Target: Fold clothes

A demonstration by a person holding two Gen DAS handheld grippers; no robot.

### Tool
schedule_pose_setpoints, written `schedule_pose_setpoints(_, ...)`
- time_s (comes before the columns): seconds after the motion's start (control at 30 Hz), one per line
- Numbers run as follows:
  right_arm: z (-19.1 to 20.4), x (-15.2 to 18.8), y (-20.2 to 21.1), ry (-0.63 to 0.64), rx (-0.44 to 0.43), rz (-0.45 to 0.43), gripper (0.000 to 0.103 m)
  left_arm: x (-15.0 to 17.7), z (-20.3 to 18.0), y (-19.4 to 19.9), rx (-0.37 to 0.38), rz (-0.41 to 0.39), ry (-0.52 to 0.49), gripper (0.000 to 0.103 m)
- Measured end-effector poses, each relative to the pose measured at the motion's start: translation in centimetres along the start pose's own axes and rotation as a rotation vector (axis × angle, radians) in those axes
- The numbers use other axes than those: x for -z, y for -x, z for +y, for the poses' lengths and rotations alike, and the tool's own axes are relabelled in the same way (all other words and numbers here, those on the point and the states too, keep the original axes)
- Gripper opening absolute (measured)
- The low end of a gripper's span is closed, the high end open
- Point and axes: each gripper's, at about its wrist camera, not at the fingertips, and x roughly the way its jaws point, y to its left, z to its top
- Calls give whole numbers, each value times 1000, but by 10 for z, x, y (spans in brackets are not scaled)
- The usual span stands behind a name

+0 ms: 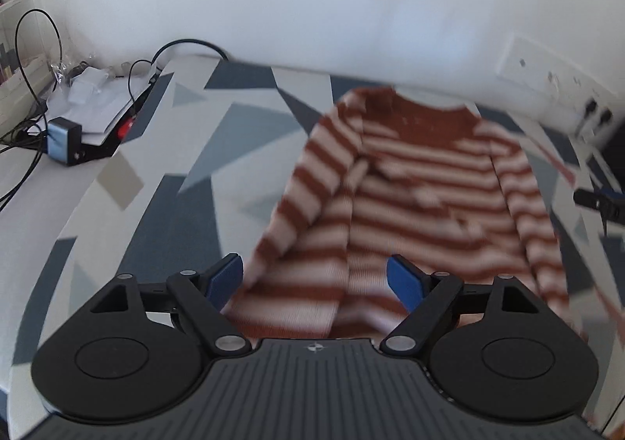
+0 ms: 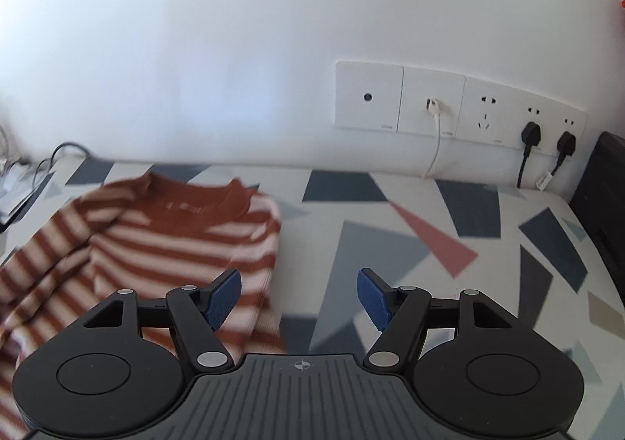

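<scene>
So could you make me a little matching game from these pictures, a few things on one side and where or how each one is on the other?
Things:
1. striped sweater
2. black plugs
3. left tongs
4. white cable

States:
A. open, nothing gripped
B. spread on the patterned bedcover, sleeves folded in
C. plugged in, far right of the wall sockets
D. hanging from the second wall plate

Pairs: 1-B, 2-C, 3-A, 4-D

Bright, even daylight; motion-blurred striped sweater (image 1: 414, 182); fisheye bending at edges.
</scene>
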Motion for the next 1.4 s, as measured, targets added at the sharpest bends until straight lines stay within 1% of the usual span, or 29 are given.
schedule_pose_setpoints(0.07, 7, 15, 13, -2, -24, 38, 63, 19, 5, 10, -22, 0, -16, 86)
schedule_pose_setpoints(0.17, 25, 41, 33, 5, -75, 103, 62, 43, 16, 20, -71, 8, -10, 87)
schedule_pose_setpoints(0.27, 49, 69, 54, 52, -140, 154, 60, 64, 29, 28, -118, 41, 13, 87)
schedule_pose_setpoints(0.37, 67, 93, 71, 87, -173, 202, 60, 82, 42, 35, -147, 55, 14, 88)
schedule_pose_setpoints(0.5, 84, 116, 88, 124, -165, 256, 60, 100, 55, 38, -199, 80, -1, 88)
schedule_pose_setpoints(0.6, 100, 131, 95, 187, -156, 310, 61, 107, 62, 37, -247, 122, -22, 88)
schedule_pose_setpoints(0.67, 113, 142, 99, 260, -137, 335, 63, 112, 65, 37, -260, 133, -41, 88)
schedule_pose_setpoints(0.73, 121, 151, 102, 307, -87, 348, 64, 116, 67, 37, -266, 145, -72, 88)
schedule_pose_setpoints(0.77, 122, 155, 102, 308, -60, 358, 65, 118, 67, 36, -272, 150, -92, 88)
schedule_pose_setpoints(0.83, 118, 158, 104, 255, -40, 385, 66, 121, 66, 36, -283, 147, -127, 90)
schedule_pose_setpoints(0.93, 107, 160, 105, 174, -32, 438, 69, 124, 65, 36, -287, 136, -137, 92)
schedule_pose_setpoints(0.97, 102, 161, 103, 152, -27, 460, 74, 123, 65, 37, -279, 142, -129, 92)
schedule_pose_setpoints(1.0, 98, 162, 102, 122, -21, 480, 79, 123, 65, 38, -260, 150, -119, 92)
schedule_pose_setpoints(1.07, 93, 162, 100, 77, -27, 511, 79, 123, 66, 40, -212, 165, -97, 92)
schedule_pose_setpoints(1.13, 93, 162, 100, 65, -36, 520, 78, 125, 64, 42, -192, 169, -91, 92)
schedule_pose_setpoints(1.2, 92, 162, 100, 53, -45, 528, 77, 127, 63, 41, -198, 173, -87, 93)
schedule_pose_setpoints(1.3, 98, 162, 99, 75, -61, 521, 79, 129, 63, 41, -200, 183, -66, 93)
schedule_pose_setpoints(1.4, 101, 159, 96, 84, -76, 517, 80, 128, 66, 43, -160, 202, -38, 93)
